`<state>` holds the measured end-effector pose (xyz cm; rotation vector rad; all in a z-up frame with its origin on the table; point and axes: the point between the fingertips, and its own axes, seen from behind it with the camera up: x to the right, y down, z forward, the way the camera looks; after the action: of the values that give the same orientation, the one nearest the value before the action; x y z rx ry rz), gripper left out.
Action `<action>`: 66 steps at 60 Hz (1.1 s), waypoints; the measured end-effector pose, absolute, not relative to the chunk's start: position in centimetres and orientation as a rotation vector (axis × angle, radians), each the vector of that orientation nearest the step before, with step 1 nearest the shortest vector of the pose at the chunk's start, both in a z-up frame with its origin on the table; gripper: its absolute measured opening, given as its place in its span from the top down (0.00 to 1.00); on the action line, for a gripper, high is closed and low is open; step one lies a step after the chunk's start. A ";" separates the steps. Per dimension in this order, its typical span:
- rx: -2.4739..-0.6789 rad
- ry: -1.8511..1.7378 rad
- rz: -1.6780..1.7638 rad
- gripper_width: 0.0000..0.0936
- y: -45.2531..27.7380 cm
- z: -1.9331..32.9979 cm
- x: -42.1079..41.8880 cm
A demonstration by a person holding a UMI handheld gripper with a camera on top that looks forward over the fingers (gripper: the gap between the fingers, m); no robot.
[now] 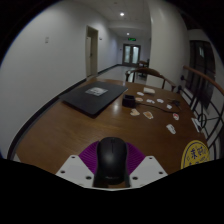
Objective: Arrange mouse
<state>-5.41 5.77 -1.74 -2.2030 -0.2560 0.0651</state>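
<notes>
Mouse (111, 158) sits between the gripper (112, 172) fingers on the table (70, 130).

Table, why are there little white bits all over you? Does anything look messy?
Yes. Small white scraps lie scattered loosely across the brown wooden table, beyond the closed dark laptop. The black computer mouse sits straight between the gripper fingers.

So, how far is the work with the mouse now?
Done: the mouse seems picked up; it sits between the fingers, whose purple pads touch both its sides. In hand: it hangs above the table. Left: setting it down, maybe near the laptop.
</notes>
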 end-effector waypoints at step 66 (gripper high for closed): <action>-2.247 -0.016 -0.009 0.25 -0.6 -1.2 25.3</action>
<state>25.31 -0.61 -1.23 -2.2470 -0.0161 -0.0093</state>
